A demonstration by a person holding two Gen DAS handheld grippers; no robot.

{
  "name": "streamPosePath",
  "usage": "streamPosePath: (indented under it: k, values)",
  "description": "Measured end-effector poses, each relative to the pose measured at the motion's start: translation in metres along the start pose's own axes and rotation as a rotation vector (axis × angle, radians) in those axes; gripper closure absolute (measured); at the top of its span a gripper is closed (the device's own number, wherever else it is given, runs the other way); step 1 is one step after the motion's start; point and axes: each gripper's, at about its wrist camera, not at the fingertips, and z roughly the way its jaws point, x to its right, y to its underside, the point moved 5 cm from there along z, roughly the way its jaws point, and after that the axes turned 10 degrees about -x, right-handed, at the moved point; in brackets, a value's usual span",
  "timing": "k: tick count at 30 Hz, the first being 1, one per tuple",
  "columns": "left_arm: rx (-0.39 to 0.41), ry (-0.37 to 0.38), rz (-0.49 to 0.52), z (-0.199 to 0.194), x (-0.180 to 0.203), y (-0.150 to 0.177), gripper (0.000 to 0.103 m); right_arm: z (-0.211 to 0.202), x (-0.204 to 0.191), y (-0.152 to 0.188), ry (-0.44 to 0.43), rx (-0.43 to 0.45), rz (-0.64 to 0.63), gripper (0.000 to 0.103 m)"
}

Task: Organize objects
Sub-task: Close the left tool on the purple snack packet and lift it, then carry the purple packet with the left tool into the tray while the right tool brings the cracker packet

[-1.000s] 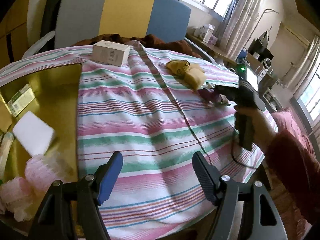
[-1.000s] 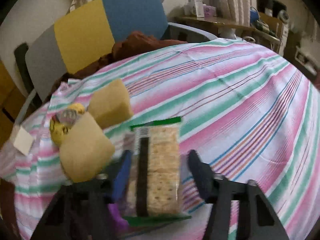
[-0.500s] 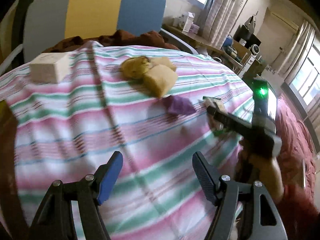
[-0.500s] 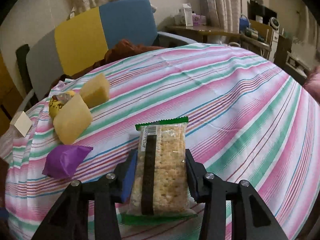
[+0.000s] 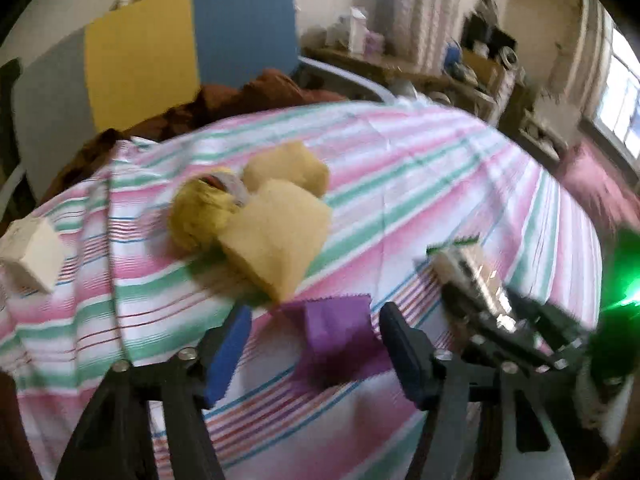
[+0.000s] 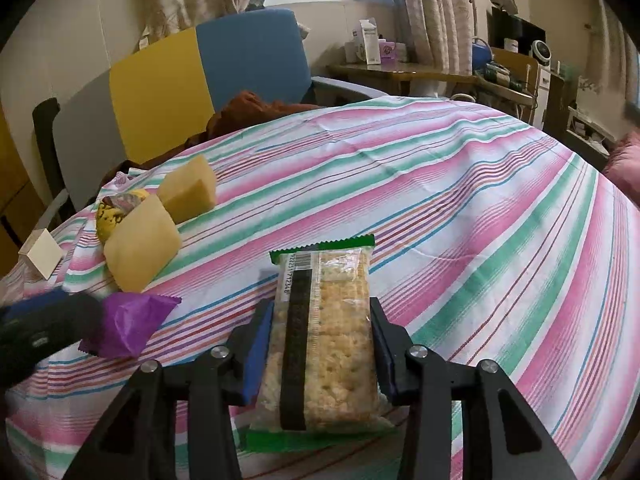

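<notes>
My right gripper (image 6: pixel 320 324) is shut on a cracker packet (image 6: pixel 324 332) with green ends, held above the striped tablecloth (image 6: pixel 460 200); it also shows in the left wrist view (image 5: pixel 472 276). My left gripper (image 5: pixel 316 328) is open, its jaws either side of a purple packet (image 5: pixel 340 320), which also lies at left in the right wrist view (image 6: pixel 128 324). Two yellow sponges (image 5: pixel 280 232) (image 5: pixel 292 168) and a yellow round packet (image 5: pixel 200 212) lie just beyond. The left gripper's tip (image 6: pixel 40 328) shows at the right wrist view's left edge.
A small white box (image 5: pixel 30 256) sits at the table's left. A grey, yellow and blue chair (image 6: pixel 180 72) with brown cloth (image 6: pixel 256 108) stands behind the table. A cluttered desk (image 6: pixel 420 72) is at the back right.
My left gripper swung right and closed in on the purple packet. My right gripper shut on the cracker packet, lifted it and drew back toward the table's right.
</notes>
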Motion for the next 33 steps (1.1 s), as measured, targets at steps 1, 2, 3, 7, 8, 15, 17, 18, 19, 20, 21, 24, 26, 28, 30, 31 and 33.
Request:
streamPosePath:
  k: [1,2,3,7,8,15,17,18,19,20,21,24,26,28,30,31,33]
  values:
    - [-0.009,0.0,0.015,0.006,0.0,0.003,0.049,0.0,0.0,0.0,0.0,0.001,0.001,0.058]
    - [-0.013,-0.005,0.025,0.011,0.0,0.007,0.055,0.0,0.0,0.0,0.001,0.001,0.001,0.058]
    - [-0.014,-0.014,0.032,0.014,0.0,0.01,0.057,0.0,0.0,0.0,0.002,0.002,0.001,0.058]
    - [0.023,0.019,0.009,0.01,-0.006,0.013,0.061,0.001,0.001,0.0,-0.003,0.005,0.004,0.058]
    - [0.034,0.035,0.0,0.009,-0.008,0.015,0.062,0.001,0.001,0.0,-0.002,0.005,0.004,0.058]
    - [0.068,0.039,-0.008,0.001,-0.009,0.025,0.062,0.001,0.0,0.0,0.013,0.007,-0.005,0.058]
    - [0.078,0.033,-0.023,-0.002,-0.013,0.029,0.063,0.001,-0.001,0.0,0.02,0.009,-0.01,0.058]
    - [0.083,0.032,-0.033,-0.003,-0.016,0.03,0.063,0.001,-0.002,0.0,0.023,0.01,-0.011,0.058]
    - [0.088,0.031,-0.045,-0.006,-0.019,0.033,0.063,0.001,-0.002,0.0,0.026,0.013,-0.013,0.057]
    - [0.091,0.032,-0.054,-0.006,-0.023,0.033,0.063,0.0,-0.003,0.0,0.038,0.017,-0.016,0.057]
    - [0.1,0.028,-0.069,-0.009,-0.027,0.036,0.063,-0.002,-0.003,0.0,0.049,0.023,-0.019,0.058]
    - [0.129,0.027,-0.093,-0.019,-0.034,0.045,0.063,-0.009,-0.006,0.001,0.054,0.06,-0.034,0.058]
    - [0.143,0.026,-0.094,-0.026,-0.037,0.055,0.063,-0.017,-0.008,0.001,0.043,0.095,-0.049,0.058]
    - [0.149,0.023,-0.093,-0.032,-0.038,0.064,0.063,-0.023,-0.012,0.002,0.025,0.117,-0.067,0.058]
    - [0.167,0.03,-0.108,-0.042,-0.044,0.075,0.063,-0.03,-0.015,0.003,0.031,0.14,-0.08,0.058]
    - [0.173,0.033,-0.119,-0.046,-0.047,0.079,0.063,-0.032,-0.018,0.004,0.031,0.145,-0.086,0.058]
    - [0.175,0.051,-0.151,-0.054,-0.057,0.089,0.063,-0.036,-0.023,0.01,0.021,0.141,-0.098,0.058]
